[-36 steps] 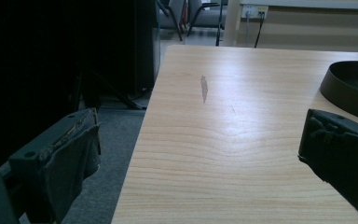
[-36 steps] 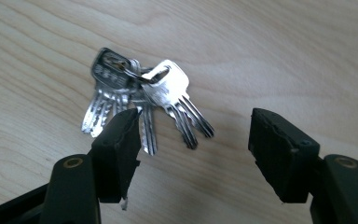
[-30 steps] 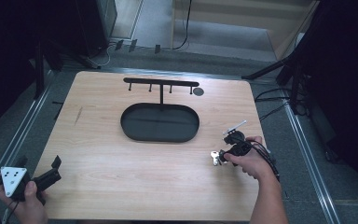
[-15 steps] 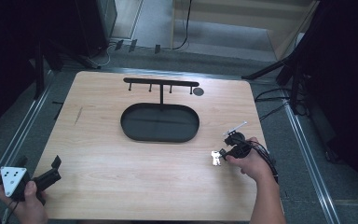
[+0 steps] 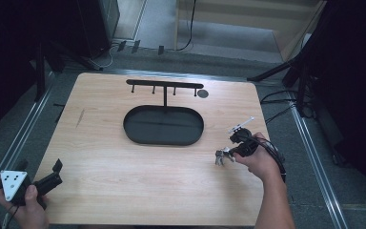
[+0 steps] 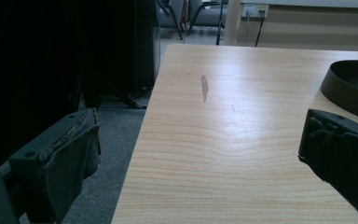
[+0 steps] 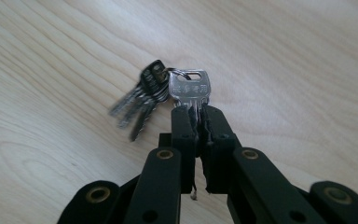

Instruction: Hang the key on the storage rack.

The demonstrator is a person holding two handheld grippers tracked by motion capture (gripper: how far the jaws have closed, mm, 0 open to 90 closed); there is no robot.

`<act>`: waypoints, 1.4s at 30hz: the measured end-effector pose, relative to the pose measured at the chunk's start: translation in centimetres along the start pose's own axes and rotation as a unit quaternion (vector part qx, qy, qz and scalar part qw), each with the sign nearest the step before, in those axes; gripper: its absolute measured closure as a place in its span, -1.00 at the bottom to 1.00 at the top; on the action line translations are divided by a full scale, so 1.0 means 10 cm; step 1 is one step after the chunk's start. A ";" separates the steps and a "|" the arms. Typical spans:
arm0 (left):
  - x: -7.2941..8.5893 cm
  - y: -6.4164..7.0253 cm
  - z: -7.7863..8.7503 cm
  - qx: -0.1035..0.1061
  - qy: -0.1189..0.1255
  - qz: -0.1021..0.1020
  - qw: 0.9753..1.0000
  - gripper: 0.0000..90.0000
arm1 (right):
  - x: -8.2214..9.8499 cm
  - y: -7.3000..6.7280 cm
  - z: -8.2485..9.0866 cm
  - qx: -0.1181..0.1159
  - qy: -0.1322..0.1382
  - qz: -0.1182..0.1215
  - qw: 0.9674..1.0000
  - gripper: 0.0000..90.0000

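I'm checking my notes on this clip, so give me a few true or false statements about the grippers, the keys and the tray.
1. The right gripper is shut on a key of the bunch. True.
2. The keys lie in the tray. False: they are outside it, toward the table's right edge.
3. The left gripper is open, holding nothing. True.
4. Keys hang from the rack. False: its pegs are bare.
5. The left gripper sits over the tray. False: it is at the table's near left corner.
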State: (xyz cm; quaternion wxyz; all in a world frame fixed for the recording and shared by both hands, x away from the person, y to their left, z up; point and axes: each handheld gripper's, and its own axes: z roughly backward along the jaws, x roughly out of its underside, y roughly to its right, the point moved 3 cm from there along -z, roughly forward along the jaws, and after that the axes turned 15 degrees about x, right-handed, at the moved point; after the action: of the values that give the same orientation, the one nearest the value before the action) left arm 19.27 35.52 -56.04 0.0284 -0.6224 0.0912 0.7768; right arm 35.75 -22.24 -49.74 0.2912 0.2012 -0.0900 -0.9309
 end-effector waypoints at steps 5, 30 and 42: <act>0.00 0.00 0.00 0.000 0.000 0.000 1.000 -1.00 | -0.16 -0.05 0.13 0.007 0.018 0.002 1.000 0.89; 0.00 0.00 0.00 0.000 0.001 0.003 1.000 -1.00 | -0.75 -0.12 0.62 0.025 0.076 -0.009 0.997 0.89; 0.00 -0.01 0.00 0.001 0.002 0.005 1.000 -1.00 | -1.05 -0.18 0.85 0.032 0.101 -0.008 0.994 0.89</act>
State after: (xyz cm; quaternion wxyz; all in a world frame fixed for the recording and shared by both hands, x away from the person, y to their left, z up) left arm 19.24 35.61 -56.04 0.0248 -0.6235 0.0953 0.7756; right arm 39.11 -14.25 -39.18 0.2850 0.3038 -0.0888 -0.9048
